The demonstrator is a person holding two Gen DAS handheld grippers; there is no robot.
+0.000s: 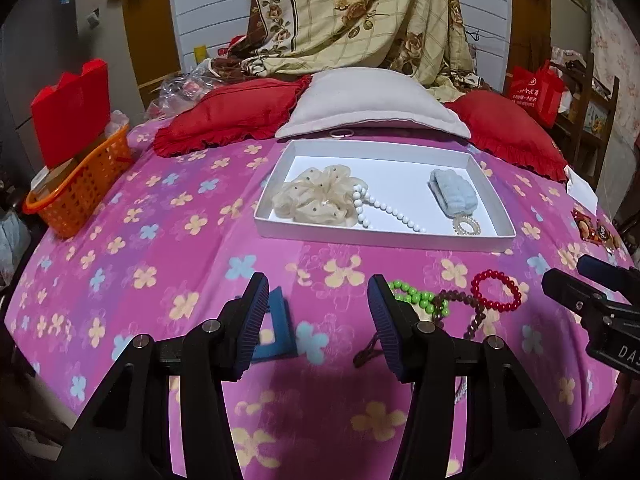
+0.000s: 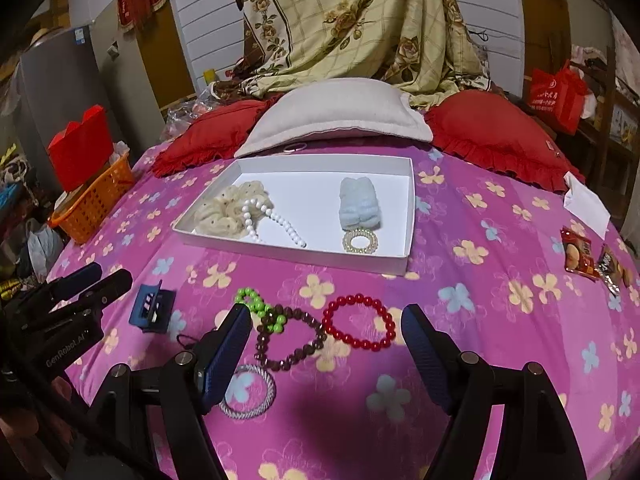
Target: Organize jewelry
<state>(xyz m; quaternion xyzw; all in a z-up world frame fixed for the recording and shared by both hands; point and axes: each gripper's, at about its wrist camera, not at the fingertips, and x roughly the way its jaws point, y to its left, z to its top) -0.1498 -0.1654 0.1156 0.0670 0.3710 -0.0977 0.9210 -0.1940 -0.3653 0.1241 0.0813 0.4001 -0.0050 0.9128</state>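
Two wrist cameras, each looking forward and down along its own fingers at a pink flowered bedspread (image 1: pixel 168 240). Left view sits low over the near edge, white tray (image 1: pixel 507 236) ahead at mid distance, right gripper (image 1: pixel 576 280) poking in at its right edge. Right view is beside it, slightly right, left gripper (image 2: pixel 100 274) at its left edge. Both share the tray (image 2: pixel 400 266), beaded bracelets (image 2: pixel 358 322), pillows (image 2: pixel 332 118) and draped blanket (image 2: pixel 340 20).

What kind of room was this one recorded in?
Most likely a bedroom at home: the work surface is a bed with a pink flowered sheet, pillows lie at its head, and a floral quilt is piled behind them.
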